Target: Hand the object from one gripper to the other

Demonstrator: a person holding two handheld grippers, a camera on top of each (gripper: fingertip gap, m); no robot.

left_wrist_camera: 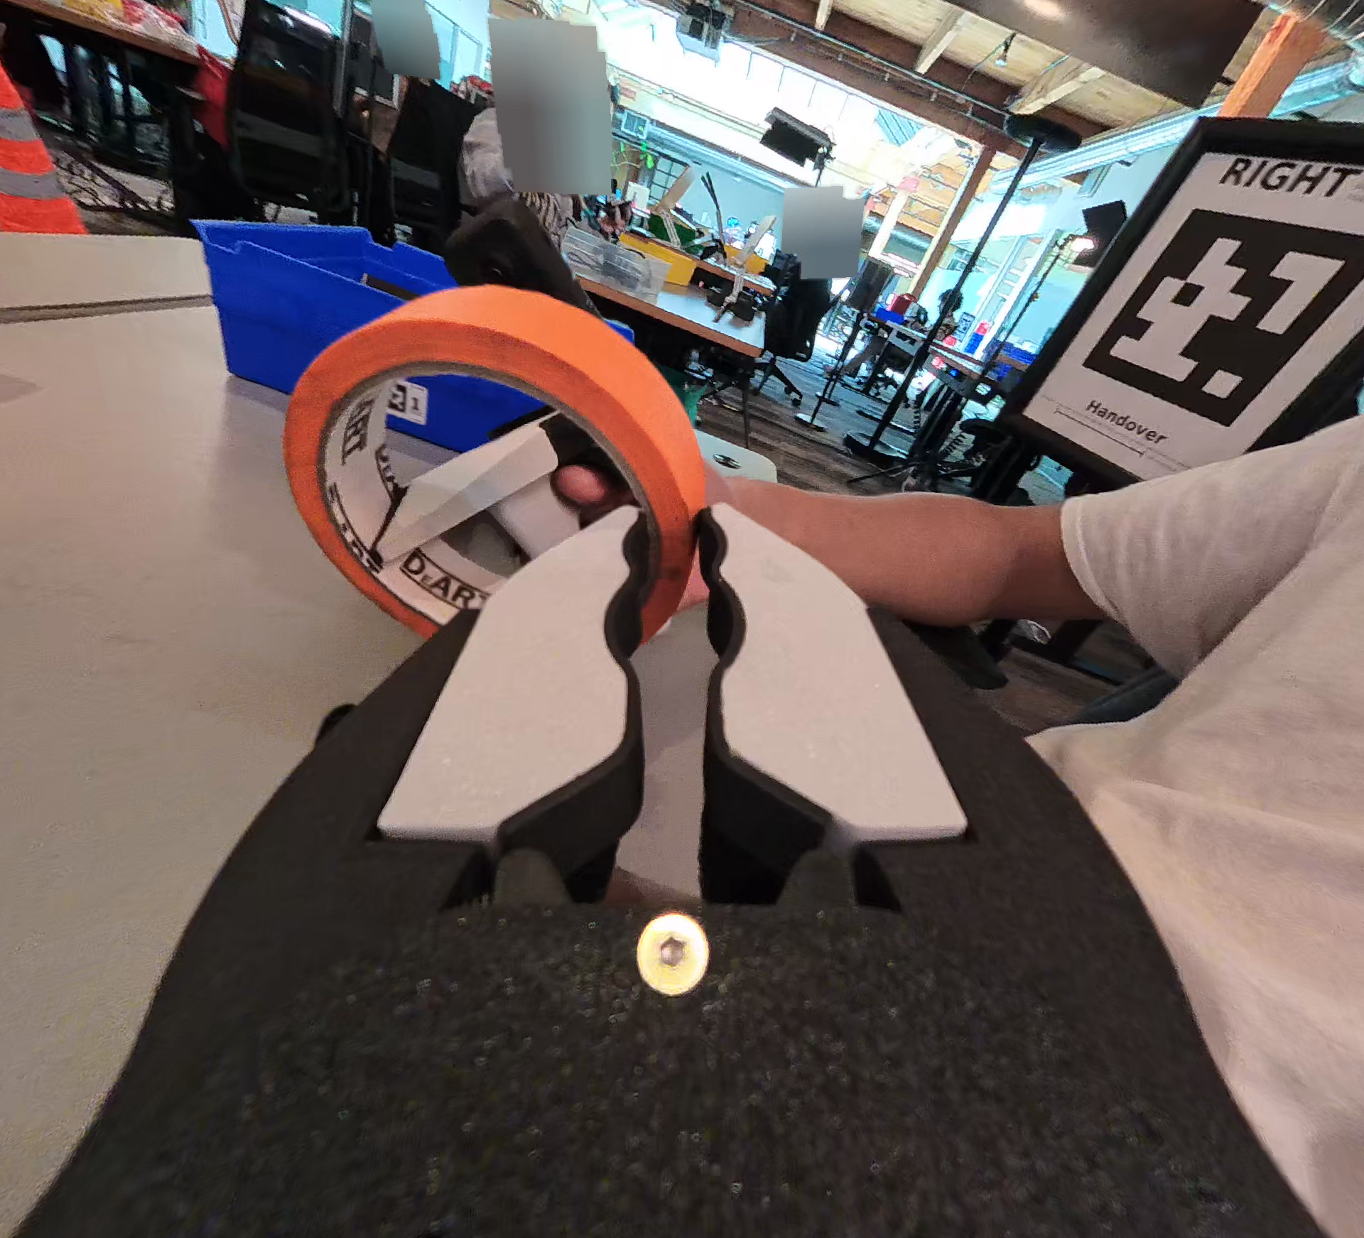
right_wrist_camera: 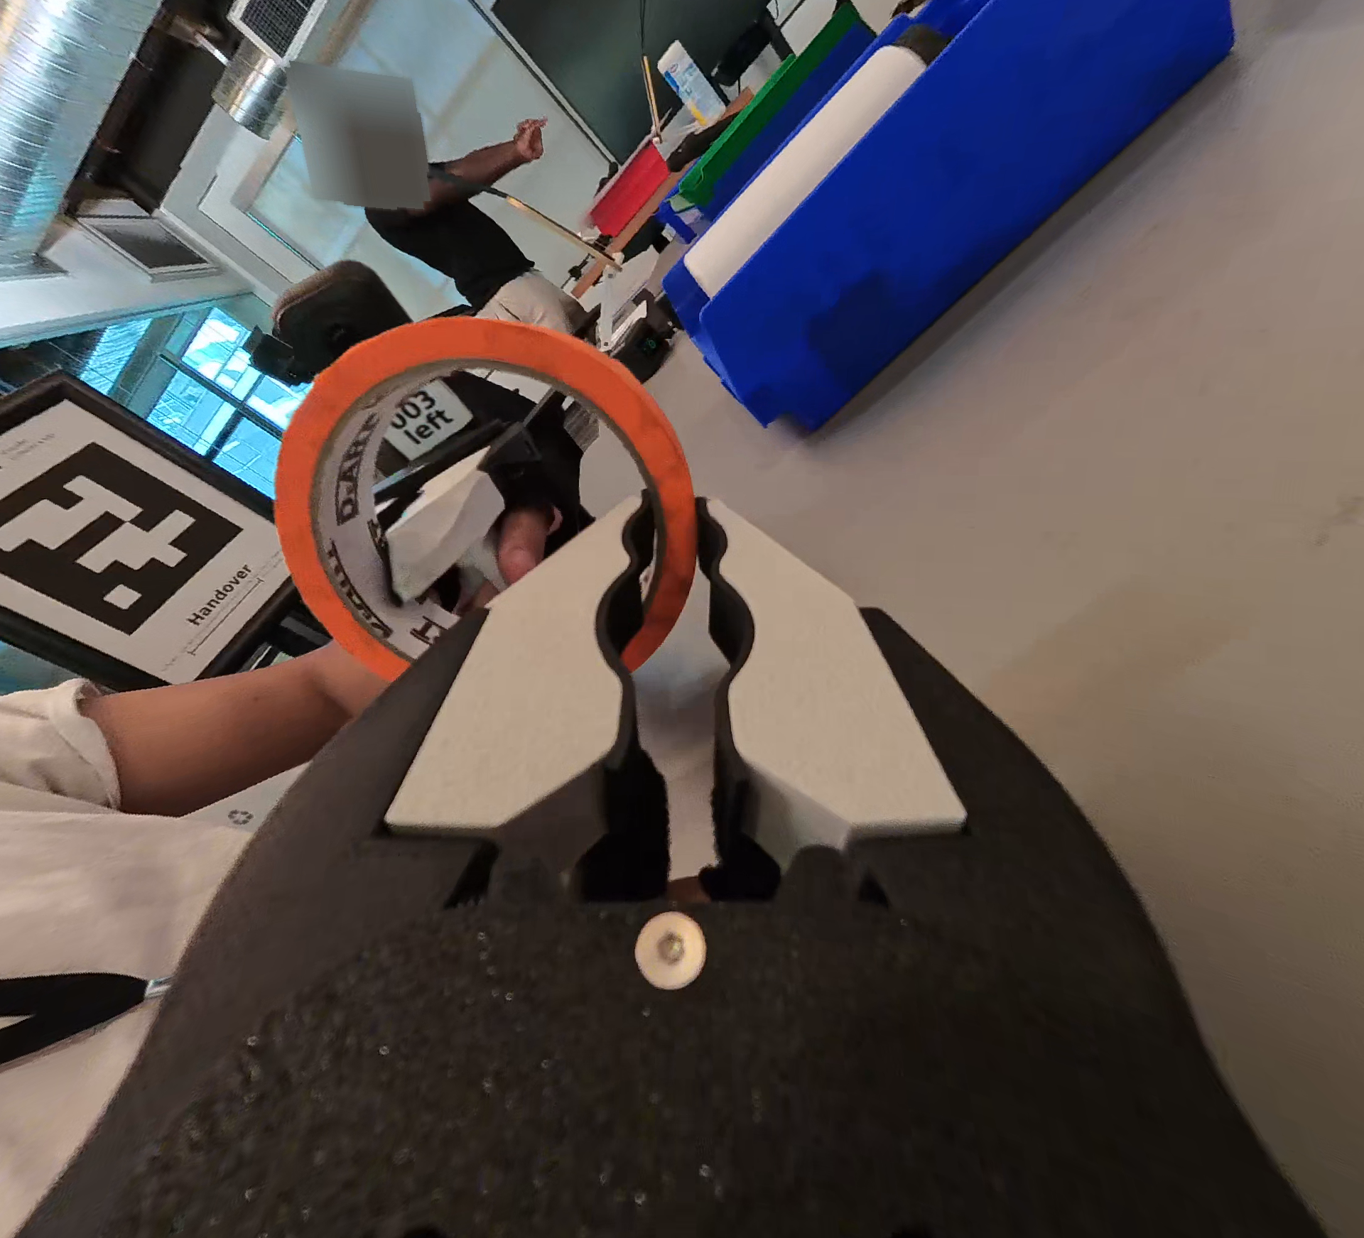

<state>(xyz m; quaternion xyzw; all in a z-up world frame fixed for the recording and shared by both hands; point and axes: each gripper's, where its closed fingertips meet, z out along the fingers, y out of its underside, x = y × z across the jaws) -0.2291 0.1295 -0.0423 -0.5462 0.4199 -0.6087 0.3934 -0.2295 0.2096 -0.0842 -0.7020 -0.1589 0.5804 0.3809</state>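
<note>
An orange tape roll [left_wrist_camera: 517,332] stands on edge above the grey table [left_wrist_camera: 111,538]. My left gripper [left_wrist_camera: 675,524] is shut on its near wall, one finger inside the ring and one outside. A white finger of the right gripper [left_wrist_camera: 472,487] shows through the ring at its far wall. In the right wrist view the tape roll [right_wrist_camera: 480,346] sits the same way. My right gripper [right_wrist_camera: 675,516] is shut on its wall, and a finger of the left gripper [right_wrist_camera: 443,516] shows through the ring. Both grippers hold the roll on opposite sides.
A blue bin [left_wrist_camera: 295,295] stands on the table behind the roll, and it also shows in the right wrist view [right_wrist_camera: 959,206]. Framed marker boards [left_wrist_camera: 1218,302] [right_wrist_camera: 111,524] stand off the table edge. A bare forearm [left_wrist_camera: 886,553] reaches across. An orange cone [left_wrist_camera: 29,155] and people are farther off. Left tips to right tips: about 9 cm.
</note>
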